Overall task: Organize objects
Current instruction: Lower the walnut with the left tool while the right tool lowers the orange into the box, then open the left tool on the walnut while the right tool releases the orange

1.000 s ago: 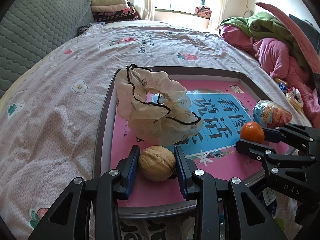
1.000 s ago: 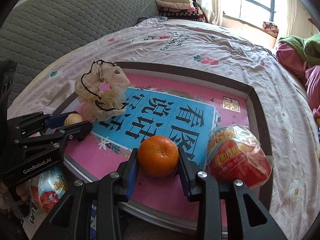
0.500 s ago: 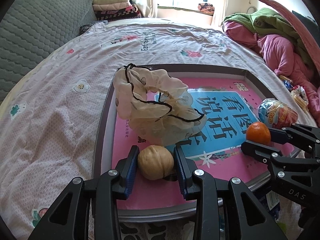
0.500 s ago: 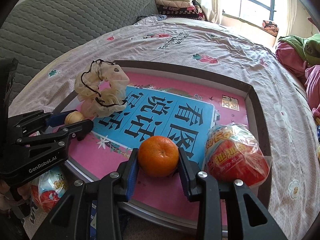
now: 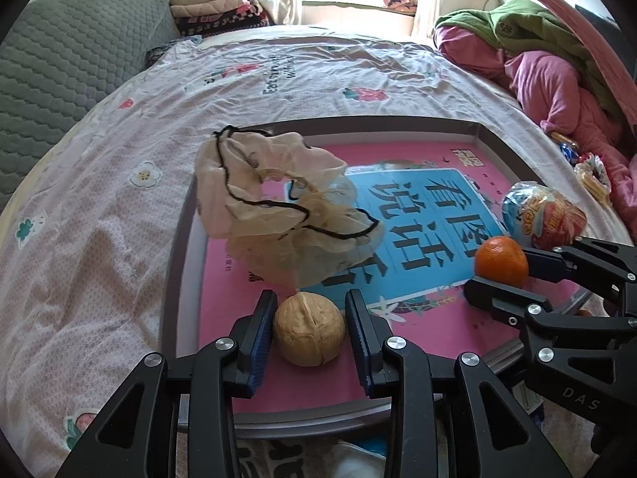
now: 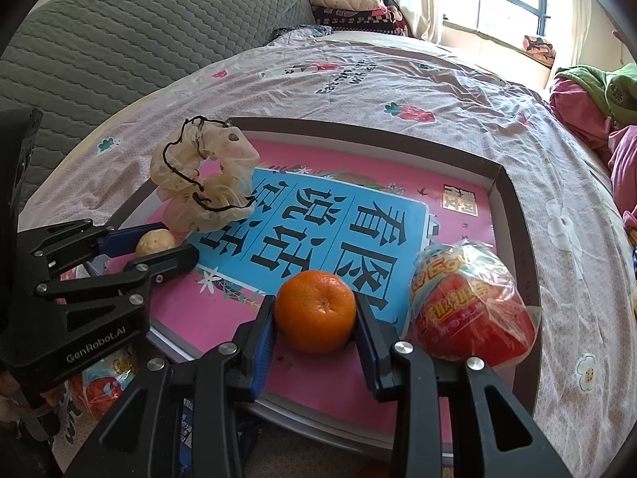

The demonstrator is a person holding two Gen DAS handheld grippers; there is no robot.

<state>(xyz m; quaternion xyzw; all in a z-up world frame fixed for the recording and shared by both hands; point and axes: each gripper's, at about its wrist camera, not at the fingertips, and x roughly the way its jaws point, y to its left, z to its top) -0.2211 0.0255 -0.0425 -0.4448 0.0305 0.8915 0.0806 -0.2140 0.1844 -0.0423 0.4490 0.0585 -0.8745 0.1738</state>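
Observation:
A shallow tray with a grey rim and a pink and blue printed floor lies on the bed. My left gripper is shut on a walnut just above the tray's near left corner. In the right wrist view, my right gripper is shut on an orange low over the tray, near its front edge. A cream scrunchie with black trim sits in the tray behind the walnut. A red snack packet lies right of the orange. Each view shows the other gripper from the side.
The flowered bedsheet surrounds the tray. A grey quilted headboard stands at the left, folded blankets at the back, and a heap of pink and green clothes at the right. Another snack packet lies below the tray's near edge.
The left gripper has shifted slightly with the walnut, whose seam now faces the camera. The right gripper and the orange have stayed put.

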